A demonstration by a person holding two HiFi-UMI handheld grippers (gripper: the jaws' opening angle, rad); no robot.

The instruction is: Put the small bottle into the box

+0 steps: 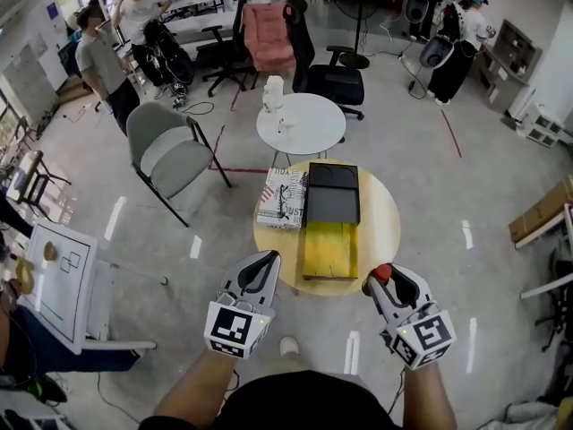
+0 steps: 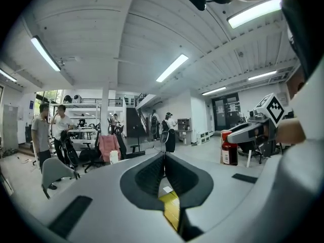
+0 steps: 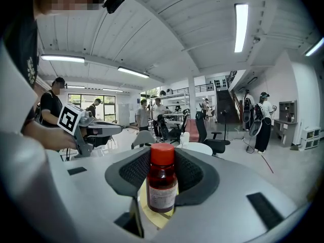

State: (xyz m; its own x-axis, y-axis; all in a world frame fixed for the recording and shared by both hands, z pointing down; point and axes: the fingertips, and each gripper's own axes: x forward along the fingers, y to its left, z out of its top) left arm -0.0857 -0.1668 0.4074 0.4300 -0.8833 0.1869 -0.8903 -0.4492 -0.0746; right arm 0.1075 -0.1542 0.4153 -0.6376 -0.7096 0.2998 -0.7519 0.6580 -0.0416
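1. The left gripper (image 1: pixel 267 261) has its jaws pressed together. In the left gripper view the two dark pads meet along one line, and the left gripper (image 2: pixel 164 160) has nothing between them.
2. The left forearm comes up from the bottom edge. It holds that tool nearly level, its tips just over the near left rim of the round wooden table (image 1: pixel 383 231) and its marker cube facing up.
3. The box (image 1: pixel 329 250) lies in the middle of the table. Its yellow part is nearer the person, and a black part (image 1: pixel 333 193) lies beyond it. A patterned flat package (image 1: pixel 283 197) lies just beside the black part on the left.
4. The right gripper (image 1: pixel 380 282) is closed on the small bottle (image 1: pixel 382 273). In the right gripper view the small bottle (image 3: pixel 162 184) stands upright between the pads, red cap on top.
5. The right forearm holds that tool at the table's near right rim, apart from the box.
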